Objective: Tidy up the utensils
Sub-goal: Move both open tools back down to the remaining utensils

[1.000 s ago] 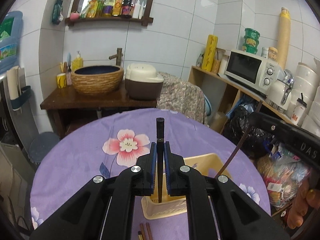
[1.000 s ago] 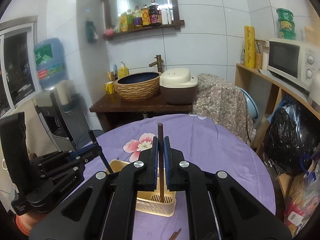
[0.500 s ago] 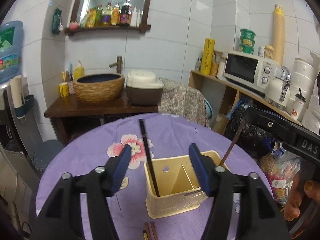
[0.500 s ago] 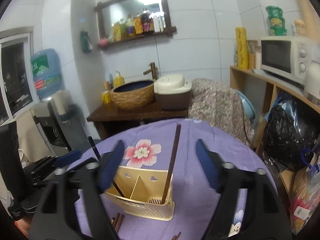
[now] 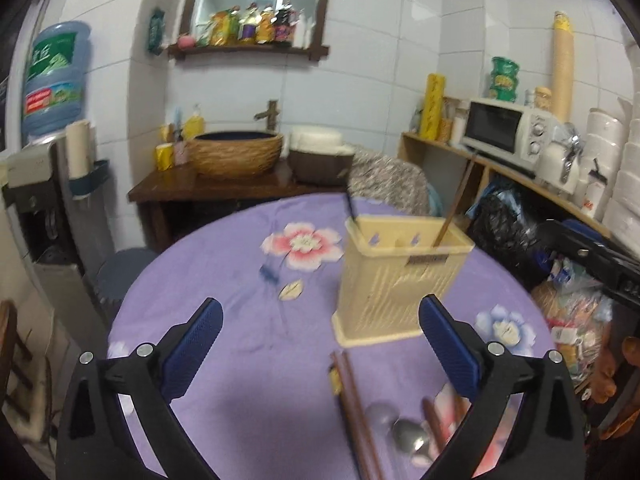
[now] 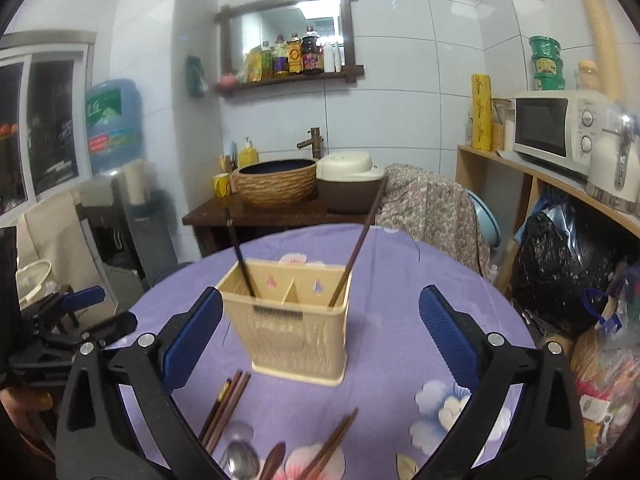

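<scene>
Both the left gripper [image 5: 320, 340] and right gripper [image 6: 320, 336] have just been opening, now wide and empty; chopsticks [image 6: 226, 406] at seven o'clock of the holder [image 6: 292, 320] look light, stiff, slippery; pinch mid-length.

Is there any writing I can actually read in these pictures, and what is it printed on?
None reads clearly.
Water jug: large pale characters on its green label, too blurred to read.
Bottles on the mirror shelf: labels too small.
Yellow roll: vertical print, illegible.
Green stacked tubs: logo unreadable.
Utensil holder: dark sticker strip, illegible.
</scene>
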Demonstrator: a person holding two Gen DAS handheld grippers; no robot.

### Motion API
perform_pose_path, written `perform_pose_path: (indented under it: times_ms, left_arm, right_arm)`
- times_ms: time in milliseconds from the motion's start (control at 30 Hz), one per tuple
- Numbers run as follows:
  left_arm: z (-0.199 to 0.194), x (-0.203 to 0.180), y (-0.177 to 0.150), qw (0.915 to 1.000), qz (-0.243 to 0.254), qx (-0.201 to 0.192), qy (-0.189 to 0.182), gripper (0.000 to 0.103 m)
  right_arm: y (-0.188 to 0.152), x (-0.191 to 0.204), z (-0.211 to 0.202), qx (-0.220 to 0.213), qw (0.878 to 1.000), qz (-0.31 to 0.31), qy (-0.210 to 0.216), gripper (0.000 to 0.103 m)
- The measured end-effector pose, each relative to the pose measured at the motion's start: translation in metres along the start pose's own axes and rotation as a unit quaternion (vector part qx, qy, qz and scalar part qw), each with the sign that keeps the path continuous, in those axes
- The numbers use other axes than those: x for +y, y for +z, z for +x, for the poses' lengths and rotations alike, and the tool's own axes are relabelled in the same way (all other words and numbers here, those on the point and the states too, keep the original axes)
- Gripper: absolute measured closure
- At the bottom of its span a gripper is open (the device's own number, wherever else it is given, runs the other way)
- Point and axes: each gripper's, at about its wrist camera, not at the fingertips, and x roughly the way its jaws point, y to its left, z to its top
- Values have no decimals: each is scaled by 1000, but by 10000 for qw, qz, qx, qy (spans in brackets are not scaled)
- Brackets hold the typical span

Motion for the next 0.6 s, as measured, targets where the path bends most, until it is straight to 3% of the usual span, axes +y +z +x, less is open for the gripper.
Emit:
perform_pose_path:
  times_ms: [167, 233, 367, 600]
  left_arm:
    - [-8, 23, -52, 9988, -369, 301, 59, 6]
    - [-8, 23, -70, 9978, -451, 475, 68, 8]
    - [2, 15, -92, 9952, -266, 941, 102, 22]
    - [19, 1, -120, 9888, -132, 1481, -141, 48]
  right_arm:
    - [-62, 12, -13, 146, 9983, -299, -487, 6]
    - [-84, 9, -14, 314, 9987, -158, -364, 6]
    - [-117, -6, -10, 832, 9946, 367, -496, 6]
    - [-150, -15, -6, 1499, 9847, 432, -780, 6]
